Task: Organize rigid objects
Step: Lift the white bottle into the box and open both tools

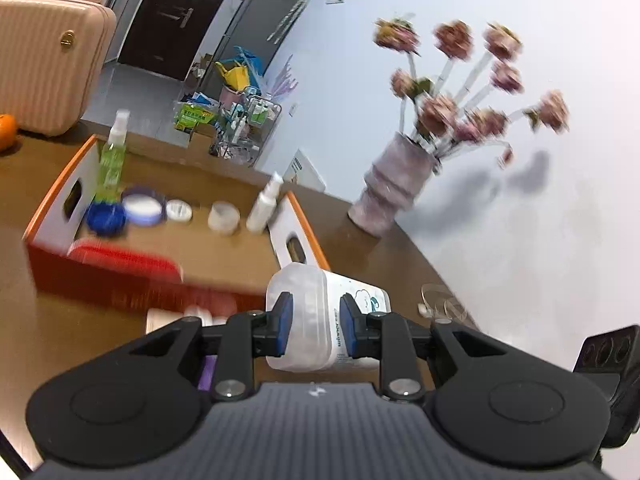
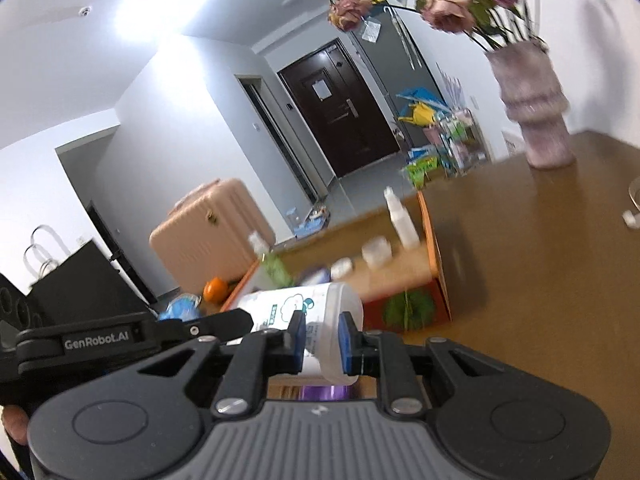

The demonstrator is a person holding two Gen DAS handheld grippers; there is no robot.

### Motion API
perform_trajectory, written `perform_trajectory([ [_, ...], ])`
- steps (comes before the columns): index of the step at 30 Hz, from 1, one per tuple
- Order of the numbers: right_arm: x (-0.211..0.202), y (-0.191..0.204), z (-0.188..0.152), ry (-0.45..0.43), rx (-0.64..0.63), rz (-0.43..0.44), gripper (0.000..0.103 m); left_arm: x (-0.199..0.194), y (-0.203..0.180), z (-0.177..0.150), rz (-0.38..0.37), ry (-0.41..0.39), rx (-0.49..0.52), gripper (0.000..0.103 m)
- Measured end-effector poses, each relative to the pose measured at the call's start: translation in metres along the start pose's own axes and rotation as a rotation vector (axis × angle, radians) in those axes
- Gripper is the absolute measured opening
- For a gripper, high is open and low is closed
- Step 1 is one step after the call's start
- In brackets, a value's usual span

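Both tools gripped one thing between them: a white translucent plastic canister with a printed cloud label (image 1: pixel 320 316), lying on its side in the air above the brown wooden worktop (image 1: pixel 72 320). The left tool (image 1: pixel 316 326) had its blue pads pressed narrow on the frosted cap end, and the right tool (image 2: pixel 322 342) pinched the same rounded cap end from its own side, with the labelled body sticking out past the pads.

The likely trouble lay in that shared hold. Both grips sat on the smooth cap, so the heavier body could swing down and pivot out of the pads, or the cap could work loose if the two hands drifted apart or twisted against each other. Just ahead stood the orange-rimmed cardboard box (image 1: pixel 52 196); a low carry would probably catch its near wall, and a careless drop inside could topple the standing bottles.

In the box I counted:
- one tall green spray bottle (image 1: pixel 112 160)
- one small white spray bottle (image 1: pixel 264 204)
- one blue round tub (image 1: pixel 105 218)
- three pale round jars or lids, too blurred to tell apart (image 1: pixel 222 216)
- one red flat thing at the near wall, too blurred to name (image 1: pixel 128 258)

Beyond, on the worktop: one ribbed pinkish vase of dried roses (image 1: pixel 394 188), one pink ribbed hard case (image 1: pixel 48 60), one orange fruit (image 1: pixel 6 130).
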State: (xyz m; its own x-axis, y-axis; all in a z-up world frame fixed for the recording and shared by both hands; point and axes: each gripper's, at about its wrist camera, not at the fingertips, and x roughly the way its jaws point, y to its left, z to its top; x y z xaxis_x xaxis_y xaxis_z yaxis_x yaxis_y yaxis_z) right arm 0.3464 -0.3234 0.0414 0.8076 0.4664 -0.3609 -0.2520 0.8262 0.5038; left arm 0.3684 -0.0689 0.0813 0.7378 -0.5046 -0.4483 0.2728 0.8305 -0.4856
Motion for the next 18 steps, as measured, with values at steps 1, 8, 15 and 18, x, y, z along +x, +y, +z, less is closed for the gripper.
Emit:
perform_trajectory([
  [1,0.014,-0.001,0.013,-0.002,-0.006,-0.004,0.017,0.011,0.004,0.013,0.000,-0.001,0.001,0.025],
  [8,0.123,-0.033,0.066,0.077,0.033,-0.046,0.017,0.105,0.051,0.070,0.036,0.074,-0.060,0.024],
  [15,0.207,-0.070,0.081,0.190,0.043,-0.122,0.017,0.184,0.082,0.088,0.094,0.212,-0.111,0.025],
  [18,0.224,-0.073,0.089,0.203,-0.015,-0.185,0.018,0.214,0.085,0.093,0.121,0.310,-0.114,0.027],
])
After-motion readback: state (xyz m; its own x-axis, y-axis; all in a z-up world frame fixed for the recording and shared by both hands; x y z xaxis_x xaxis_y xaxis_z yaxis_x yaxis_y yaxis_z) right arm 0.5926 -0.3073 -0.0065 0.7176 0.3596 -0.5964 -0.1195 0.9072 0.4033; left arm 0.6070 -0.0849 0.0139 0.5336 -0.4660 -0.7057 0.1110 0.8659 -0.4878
